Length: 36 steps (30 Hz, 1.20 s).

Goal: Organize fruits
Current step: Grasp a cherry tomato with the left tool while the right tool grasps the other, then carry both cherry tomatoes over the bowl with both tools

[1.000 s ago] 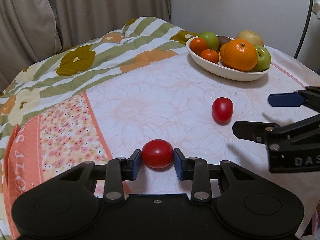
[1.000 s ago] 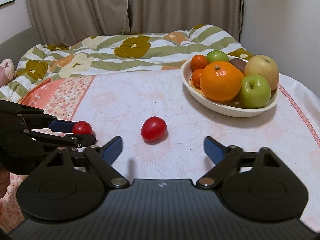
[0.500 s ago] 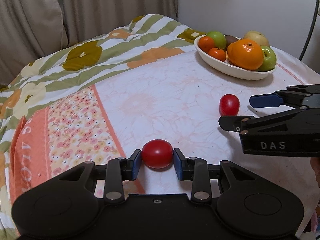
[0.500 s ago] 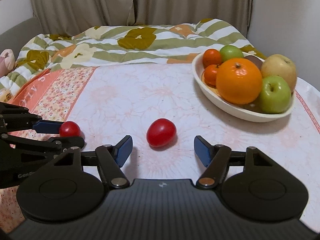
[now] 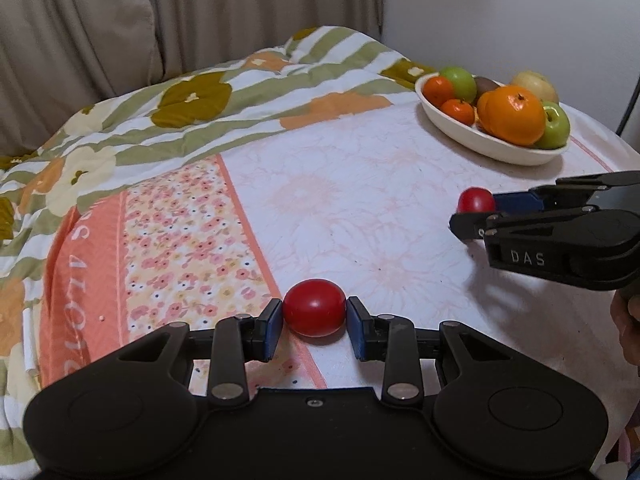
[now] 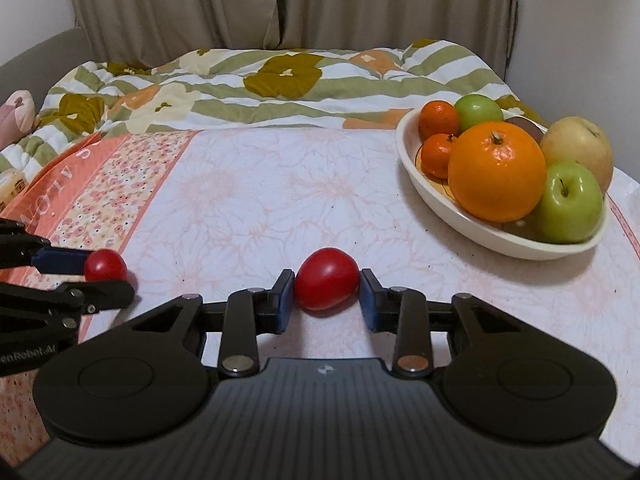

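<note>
My left gripper (image 5: 314, 322) is shut on a red tomato (image 5: 314, 307) just above the cloth; it also shows at the left of the right wrist view (image 6: 105, 265). My right gripper (image 6: 326, 300) has its blue pads close on both sides of a second red tomato (image 6: 327, 278) that rests on the cloth; the left pad touches it and a thin gap shows at the right pad. This tomato shows in the left wrist view (image 5: 475, 200) between the right gripper's fingers (image 5: 516, 202). A cream oval bowl (image 6: 432, 192) holds oranges and apples at the far right.
The table wears a white floral cloth (image 6: 280, 200) with an orange flowered border (image 5: 168, 240). A striped quilt (image 6: 280, 88) lies behind it, curtains beyond. The table edge curves off at the right, past the bowl.
My right gripper has moved forward around the second tomato and its jaws have narrowed from wide open to the tomato's sides. My left gripper has kept its tomato and drawn back from the bowl.
</note>
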Each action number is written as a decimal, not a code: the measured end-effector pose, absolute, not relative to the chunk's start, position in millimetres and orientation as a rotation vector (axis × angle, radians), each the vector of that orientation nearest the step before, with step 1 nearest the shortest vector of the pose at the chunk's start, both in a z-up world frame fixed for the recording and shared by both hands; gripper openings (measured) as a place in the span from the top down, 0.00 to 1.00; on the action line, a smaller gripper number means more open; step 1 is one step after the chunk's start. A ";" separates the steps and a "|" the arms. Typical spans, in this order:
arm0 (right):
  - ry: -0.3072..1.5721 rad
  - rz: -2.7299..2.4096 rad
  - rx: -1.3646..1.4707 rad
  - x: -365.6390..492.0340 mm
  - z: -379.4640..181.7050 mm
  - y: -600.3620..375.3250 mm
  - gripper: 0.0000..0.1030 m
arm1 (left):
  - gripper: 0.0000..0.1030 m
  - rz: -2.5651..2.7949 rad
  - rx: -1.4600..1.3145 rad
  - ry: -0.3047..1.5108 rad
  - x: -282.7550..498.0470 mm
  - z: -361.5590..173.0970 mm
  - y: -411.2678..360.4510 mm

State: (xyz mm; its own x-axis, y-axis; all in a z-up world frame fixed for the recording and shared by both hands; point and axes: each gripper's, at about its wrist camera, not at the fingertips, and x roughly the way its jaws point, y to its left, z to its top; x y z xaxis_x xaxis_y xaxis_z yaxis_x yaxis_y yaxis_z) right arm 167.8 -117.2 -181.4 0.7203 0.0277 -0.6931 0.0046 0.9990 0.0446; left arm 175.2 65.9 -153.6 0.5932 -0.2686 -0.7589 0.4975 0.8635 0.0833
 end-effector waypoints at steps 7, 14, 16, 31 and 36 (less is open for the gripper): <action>0.759 0.037 0.058 161.0 -167.8 -124.4 0.52 | 0.63 -0.418 0.265 0.807 169.2 -135.0 62.4; 0.748 0.068 0.060 151.2 -128.1 -144.9 0.53 | 0.63 -0.402 0.231 0.773 164.8 -98.9 42.9; 0.743 0.078 0.058 150.0 -114.6 -153.7 0.53 | 0.63 -0.400 0.224 0.759 164.7 -87.3 35.4; 0.700 0.098 0.029 178.4 -37.2 -255.0 0.53 | 0.63 -0.419 0.202 0.676 187.9 -25.7 -52.6; 0.707 0.102 0.029 203.7 -36.9 -291.2 0.53 | 0.63 -0.435 0.217 0.682 210.0 -27.6 -91.3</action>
State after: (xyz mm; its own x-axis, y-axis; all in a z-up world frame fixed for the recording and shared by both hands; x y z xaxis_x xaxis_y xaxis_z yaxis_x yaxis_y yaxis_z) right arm 203.7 -291.2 -36.9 0.7554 0.1036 -0.6471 -0.0843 0.9946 0.0609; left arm 210.0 -91.3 -27.6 0.6917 -0.3158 -0.6494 0.4555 0.8887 0.0530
